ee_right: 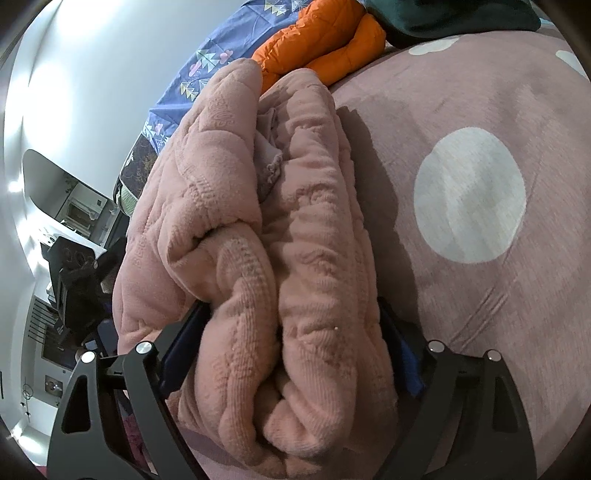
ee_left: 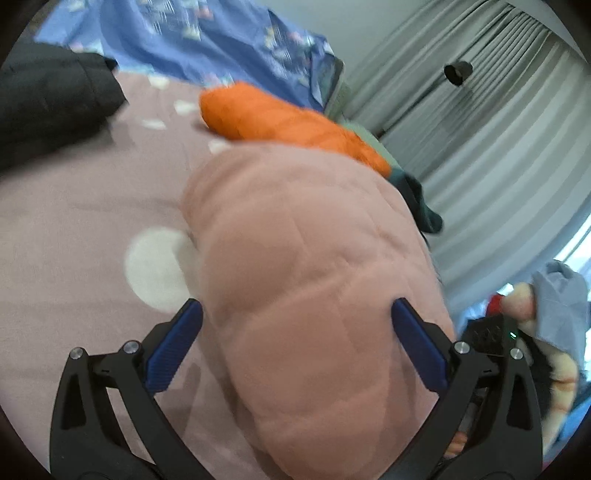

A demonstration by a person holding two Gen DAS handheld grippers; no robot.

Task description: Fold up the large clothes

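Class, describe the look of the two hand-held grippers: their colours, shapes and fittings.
The left gripper has black, triangular cut-out arms joined by round silver bolts, and its jaws carry ribbed blue pads. The right gripper has the same black frame, silver bolts and blue pads. Behind the left one, a hand shows a light blue sleeve.

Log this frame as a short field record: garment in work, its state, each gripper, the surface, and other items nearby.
garment: pink fleece garment, thick and quilted
state: bundled in bulky folds on the bed
left gripper: jaws wide, straddling the bundle; grip not confirmed
right gripper: fingers on both sides of the folded edge, pressed into the fabric
surface: mauve bedspread with white dots
nearby: orange puffer jacket beyond the bundle; blue patterned sheet; black garment; dark green garment
background: grey curtain
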